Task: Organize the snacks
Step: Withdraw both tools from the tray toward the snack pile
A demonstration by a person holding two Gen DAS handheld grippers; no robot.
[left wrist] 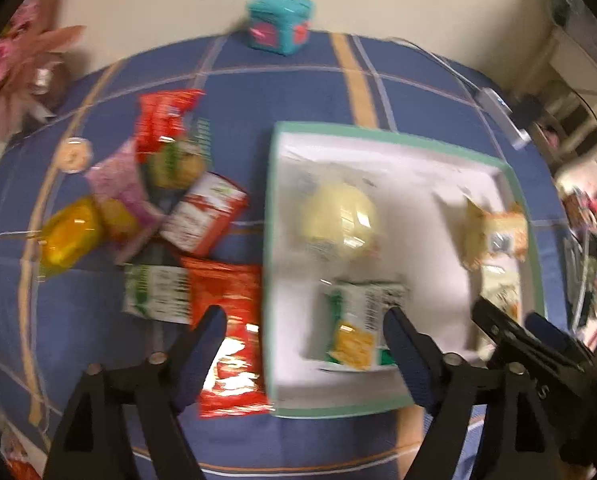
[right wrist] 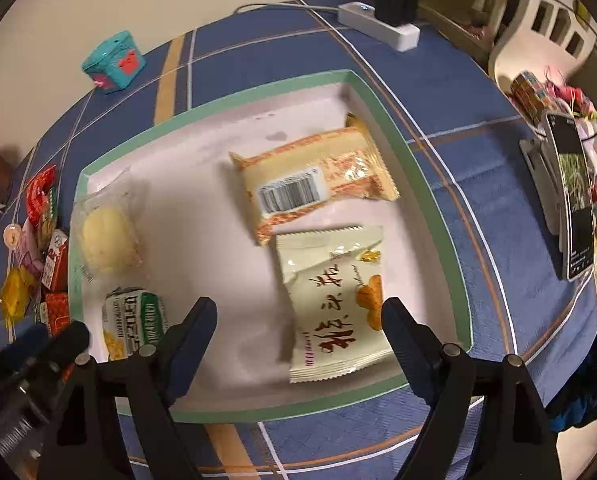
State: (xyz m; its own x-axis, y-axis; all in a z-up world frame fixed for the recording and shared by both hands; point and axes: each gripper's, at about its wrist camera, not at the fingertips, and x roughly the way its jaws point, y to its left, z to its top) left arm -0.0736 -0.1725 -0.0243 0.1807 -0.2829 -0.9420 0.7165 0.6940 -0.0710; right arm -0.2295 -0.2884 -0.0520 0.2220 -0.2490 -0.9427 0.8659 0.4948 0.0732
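Left wrist view is showing the left claw [left wrist: 304,322] standing open over the tray's [left wrist: 275,216] left rim, nothing between its fingers. One finger [left wrist: 210,330] is hanging above a red packet [left wrist: 228,312] lying on the desk [left wrist: 418,92] just outside the tray; the other finger [left wrist: 398,332] is sitting at the 3 o'clock side of a green packet [left wrist: 358,320] lying inside the tray. A round yellow bun [left wrist: 340,220] is lying at 12 o'clock from that packet. At 9 o'clock from the tray, a heap of snacks [left wrist: 158,184] is waiting on the desk. A teal box [left wrist: 279,26] is standing at the far edge, at 12 o'clock. The right claw is showing at 3 o'clock, over the tray's near right corner.

Right wrist view is showing the right claw [right wrist: 298,316] also open and gripping nothing, its fingers straddling the near part of the tray [right wrist: 394,120]. A pale packet [right wrist: 334,304] is lying inside the tray, partly between the fingers but untouched as far as can be told. An orange packet [right wrist: 314,180] is lying at 12 o'clock from it, touching it. The bun [right wrist: 106,244] and green packet [right wrist: 134,320] are lying along the tray's 9 o'clock side. A power strip [right wrist: 378,24] is lying at 1 o'clock, and a phone [right wrist: 574,196] is standing at 3 o'clock.
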